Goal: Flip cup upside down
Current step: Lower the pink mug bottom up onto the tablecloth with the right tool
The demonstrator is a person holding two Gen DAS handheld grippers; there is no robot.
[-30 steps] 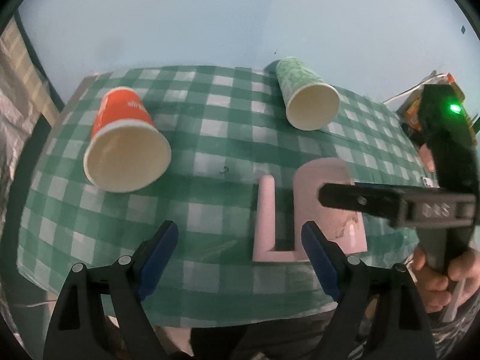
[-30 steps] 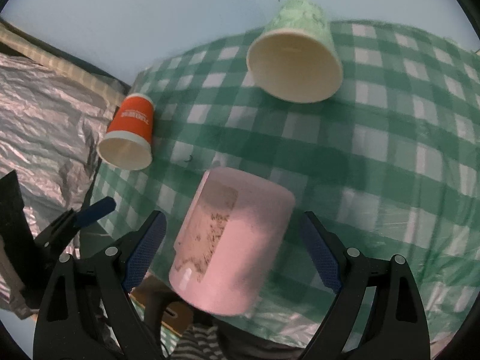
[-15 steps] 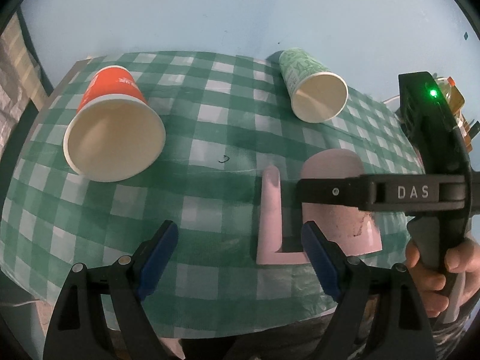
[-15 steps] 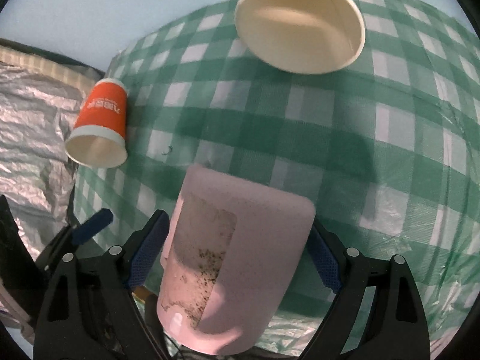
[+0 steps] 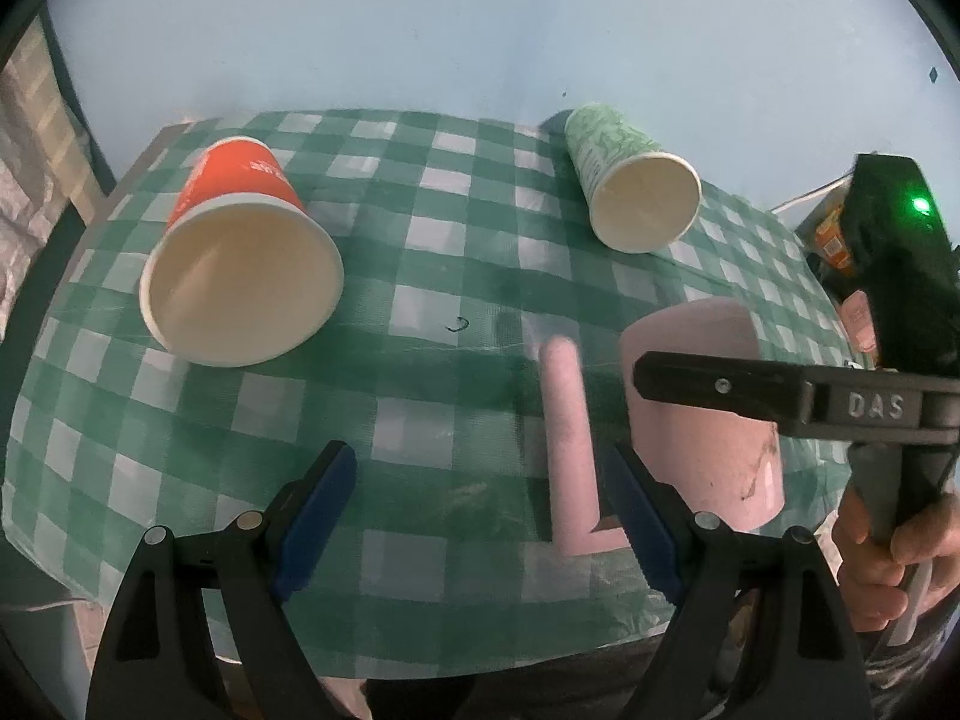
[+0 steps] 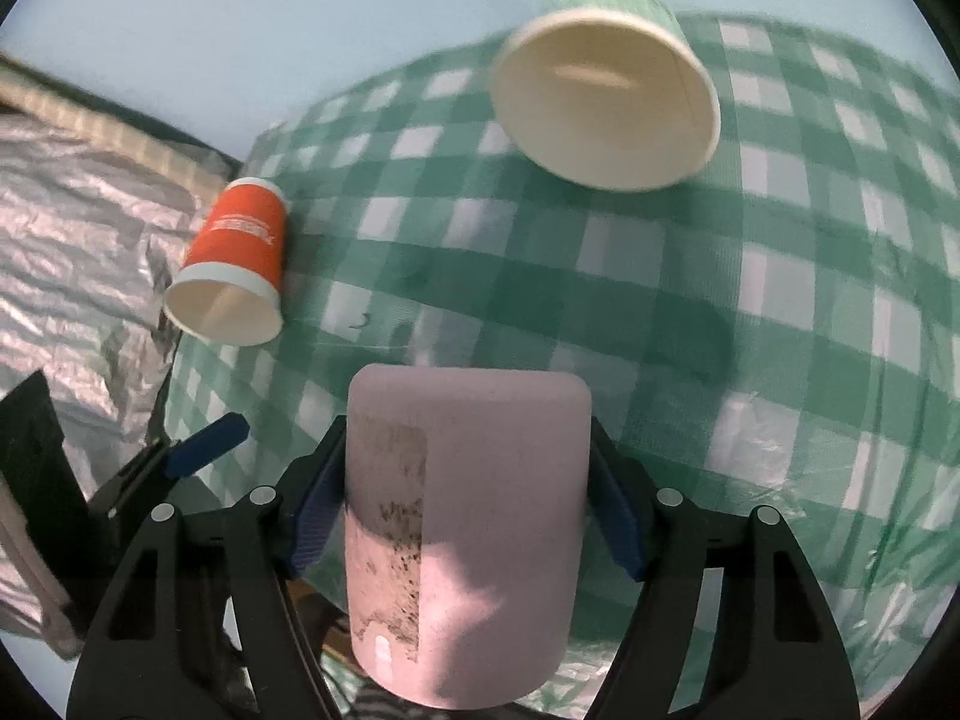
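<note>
A pink mug [image 6: 462,516] with a scuffed label patch is held between the blue pads of my right gripper [image 6: 465,507], which is shut on its sides; its flat end points away from me. In the left wrist view the same mug [image 5: 702,420] lies low over the near right part of the table, its handle [image 5: 564,438] towards the left, with the right gripper's finger [image 5: 720,387] across it. My left gripper [image 5: 480,510] is open and empty just left of the mug's handle.
An orange paper cup [image 5: 240,282] lies on its side at the left of the green checked tablecloth [image 5: 420,240], mouth towards me. A green paper cup [image 5: 630,186] lies on its side at the far right. Crinkled foil [image 6: 72,276] lies beyond the table's left edge.
My right gripper has closed in on the pink mug, from open jaws to pads on its sides. The mug has turned more upright in the right wrist view.
</note>
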